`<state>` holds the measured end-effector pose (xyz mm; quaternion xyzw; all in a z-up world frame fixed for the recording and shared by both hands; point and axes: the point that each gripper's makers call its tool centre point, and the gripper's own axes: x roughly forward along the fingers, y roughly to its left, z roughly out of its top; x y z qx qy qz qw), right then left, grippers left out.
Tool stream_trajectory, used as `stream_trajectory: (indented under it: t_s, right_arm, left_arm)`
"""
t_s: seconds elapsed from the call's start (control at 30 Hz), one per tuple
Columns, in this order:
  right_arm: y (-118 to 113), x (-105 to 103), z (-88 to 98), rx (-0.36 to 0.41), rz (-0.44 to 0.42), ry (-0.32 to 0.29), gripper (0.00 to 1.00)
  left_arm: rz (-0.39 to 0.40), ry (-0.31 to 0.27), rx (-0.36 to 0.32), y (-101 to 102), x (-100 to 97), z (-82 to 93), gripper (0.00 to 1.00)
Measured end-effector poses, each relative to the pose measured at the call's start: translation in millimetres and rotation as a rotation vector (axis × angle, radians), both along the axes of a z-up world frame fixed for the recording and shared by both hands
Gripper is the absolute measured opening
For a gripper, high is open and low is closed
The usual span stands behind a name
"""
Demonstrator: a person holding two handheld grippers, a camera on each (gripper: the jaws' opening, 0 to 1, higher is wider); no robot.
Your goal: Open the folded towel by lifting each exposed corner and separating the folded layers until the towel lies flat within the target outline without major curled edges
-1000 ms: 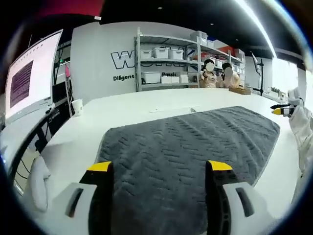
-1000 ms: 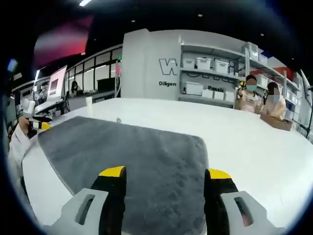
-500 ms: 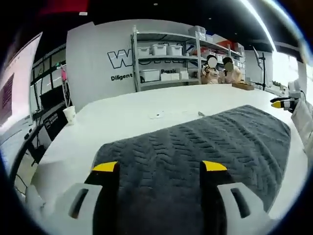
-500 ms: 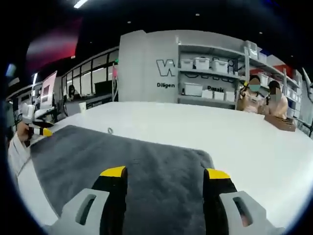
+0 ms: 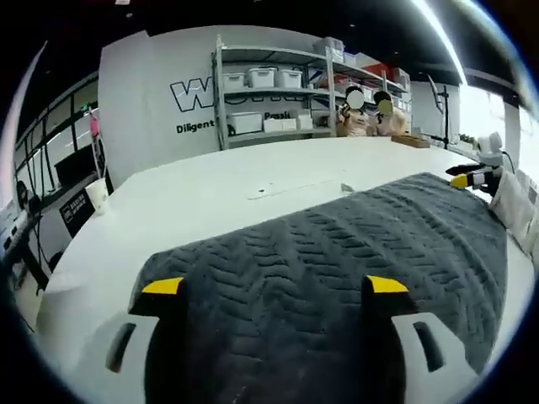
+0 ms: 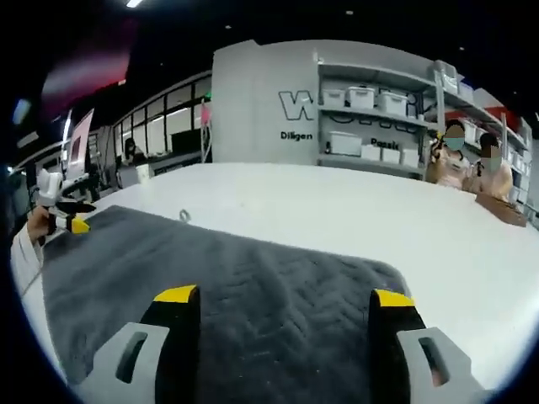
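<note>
A grey towel point(image 5: 337, 261) with a herringbone weave lies spread across the white table point(image 5: 210, 189). The left gripper point(image 5: 274, 286) hangs above one end of the towel, jaws wide apart and holding nothing. The right gripper point(image 6: 285, 296) hangs above the opposite end, its yellow-tipped jaws also spread — nothing between them. In the left gripper view the other gripper appears at the far right edge of the towel. Beyond the table: a paper cup point(image 5: 98, 194), shelves point(image 5: 269, 93) with white bins, and two seated people point(image 6: 470, 160).
</note>
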<state>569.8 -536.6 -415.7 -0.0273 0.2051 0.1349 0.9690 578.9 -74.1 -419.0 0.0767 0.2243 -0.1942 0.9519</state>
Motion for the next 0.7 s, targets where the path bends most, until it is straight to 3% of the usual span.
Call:
stream_trajectory:
  t_s: [0.07,0.1,0.2,0.3,0.53,0.7]
  right_arm:
    - [1,0,-7.5,-0.009,0.005,0.013,0.82]
    - [2,-1,-13.2,-0.012,0.013,0.032,0.82]
    - [3,-1,-19.1,-0.013,0.024,0.043,0.83]
    - [5,-2,-25.7,-0.010,0.042,0.064,0.84]
    - [3,-4,-28.9,-0.032,0.058,0.066,0.84]
    - [2,-5,-29.0,-0.031,0.066,0.063,0.83]
  left_arm:
    - [0.015,0.010,-0.004,1,0.9,-6.1,0.96]
    - [-0.022,0.021,0.006,-4,-1.8,-10.4,0.94]
    - [-0.024,0.036,-0.003,-8,-4.1,-14.6,0.91]
    - [-0.037,0.040,0.047,-10,-4.3,-19.6,0.90]
    - [-0.021,0.069,-0.029,-2,-4.7,-25.7,0.92]
    - [-0.039,0.047,-0.032,0,-4.2,-24.7,0.93]
